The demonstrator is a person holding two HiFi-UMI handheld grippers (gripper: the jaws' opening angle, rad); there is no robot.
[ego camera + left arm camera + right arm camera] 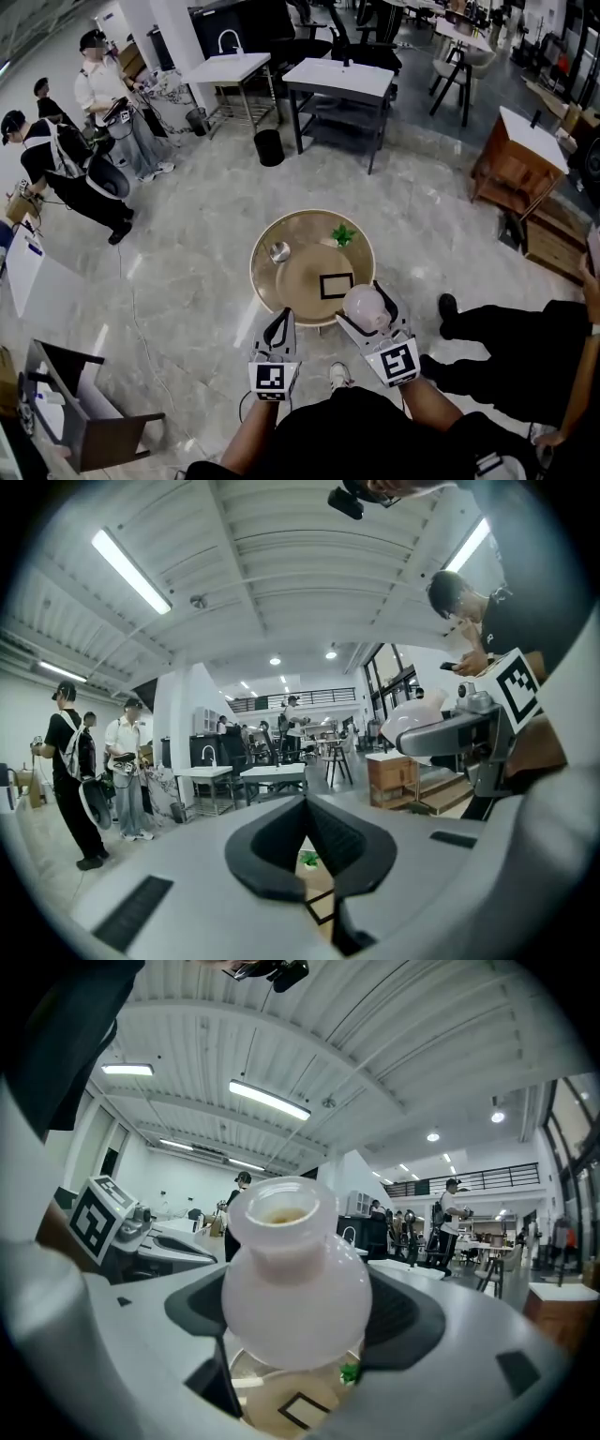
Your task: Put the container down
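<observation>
While its jaws clamp the belly of the pale pink, round-bellied frosted container [292, 1279], the right gripper [300, 1318] holds it upright above the near edge of the round wooden table [281, 291]. The left gripper [306, 841] is closed and empty. Judged step: lowering. The next move calls for level descent onto bare tabletop, then release.

container [295, 1283] in right claw [368, 304], over round table [298, 274].

Grey left gripper [282, 317] and right gripper [367, 300], black-and-white marker cubes [273, 379]; black clothes [366, 431], white shoe [339, 375].
</observation>
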